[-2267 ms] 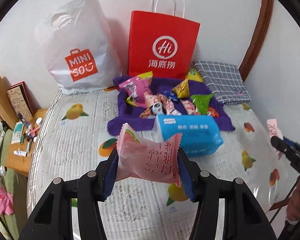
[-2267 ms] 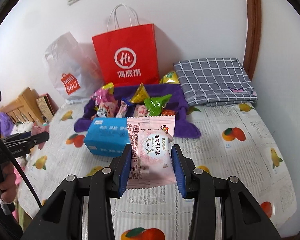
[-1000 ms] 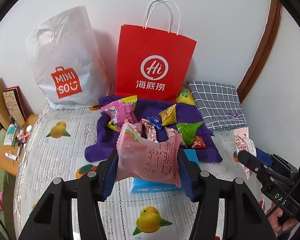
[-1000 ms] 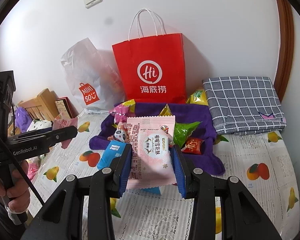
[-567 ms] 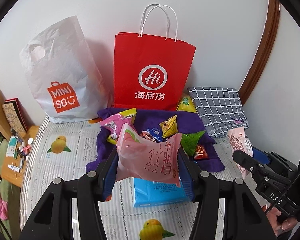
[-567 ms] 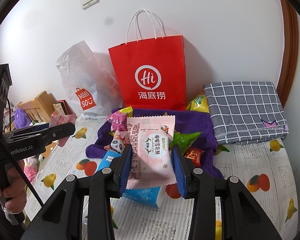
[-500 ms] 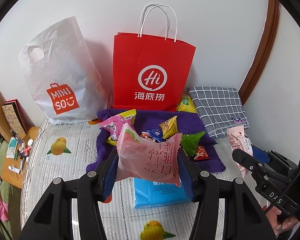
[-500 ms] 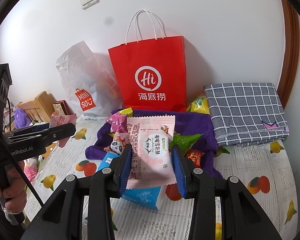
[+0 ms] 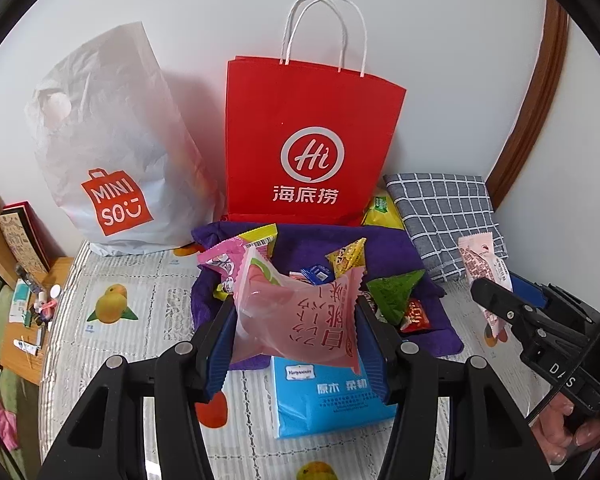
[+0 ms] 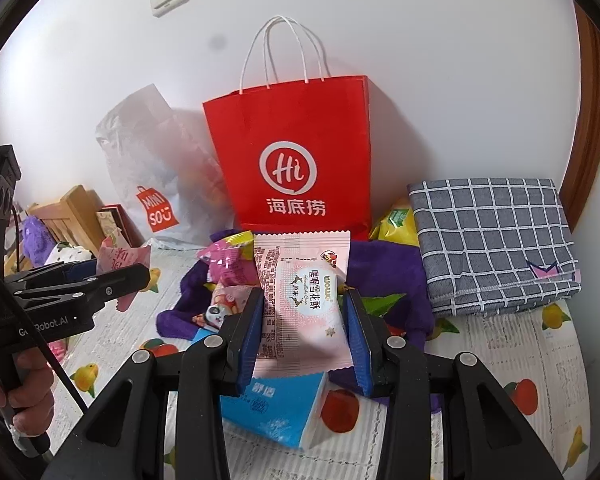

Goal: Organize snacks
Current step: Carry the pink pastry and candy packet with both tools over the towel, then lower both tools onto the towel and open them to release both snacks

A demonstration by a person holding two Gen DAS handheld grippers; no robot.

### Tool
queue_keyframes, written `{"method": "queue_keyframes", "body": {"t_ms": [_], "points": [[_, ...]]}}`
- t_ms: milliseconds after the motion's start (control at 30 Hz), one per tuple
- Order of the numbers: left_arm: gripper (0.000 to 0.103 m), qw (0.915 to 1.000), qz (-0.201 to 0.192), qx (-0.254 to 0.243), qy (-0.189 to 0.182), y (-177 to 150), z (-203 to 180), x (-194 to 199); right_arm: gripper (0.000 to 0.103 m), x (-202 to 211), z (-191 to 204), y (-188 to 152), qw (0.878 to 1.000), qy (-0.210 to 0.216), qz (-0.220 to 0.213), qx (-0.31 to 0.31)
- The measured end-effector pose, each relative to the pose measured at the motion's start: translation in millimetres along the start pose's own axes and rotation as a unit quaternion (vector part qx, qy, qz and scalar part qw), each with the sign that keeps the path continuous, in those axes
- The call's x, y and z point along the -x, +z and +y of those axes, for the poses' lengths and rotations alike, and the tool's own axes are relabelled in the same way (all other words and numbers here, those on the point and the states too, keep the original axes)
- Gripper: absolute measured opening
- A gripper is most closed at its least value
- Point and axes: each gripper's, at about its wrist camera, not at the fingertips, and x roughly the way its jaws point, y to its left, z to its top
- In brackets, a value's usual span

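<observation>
2 bags stand against the wall ahead of you: the red paper bag (image 9: 312,140), mouth open upward, and the white plastic bag (image 9: 108,132) to its left, likely the sorting targets. Below them the purple cloth (image 9: 384,248) keeps the loose snacks (image 9: 392,292) gathered. 1 blue tissue pack (image 9: 328,396) lies nearest you. Your left gripper (image 9: 296,320) is clenched on the peach-pink packet (image 9: 296,320), held by its side edges. Your right gripper (image 10: 304,312) likewise clamps the pale pink snack packet (image 10: 304,292) upright, both raised above the pile, probably for dropping into a bag.
</observation>
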Motion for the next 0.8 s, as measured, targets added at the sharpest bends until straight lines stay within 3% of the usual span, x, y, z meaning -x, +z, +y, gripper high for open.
{"method": "queue_keyframes", "body": {"t_ms": [400,800], "points": [[0.053,0.9998,0.015,0.002,-0.009,9.6,13.6,-33.8,0.039,-28.6,-3.4,11.1,1.000,-0.015,0.009,0.009],[0.053,0.9992,0.034,-0.012,-0.018,17.2,1.6,-80.5,0.039,-71.5,-26.5,13.3,0.999,-0.017,0.037,-0.005]]}}
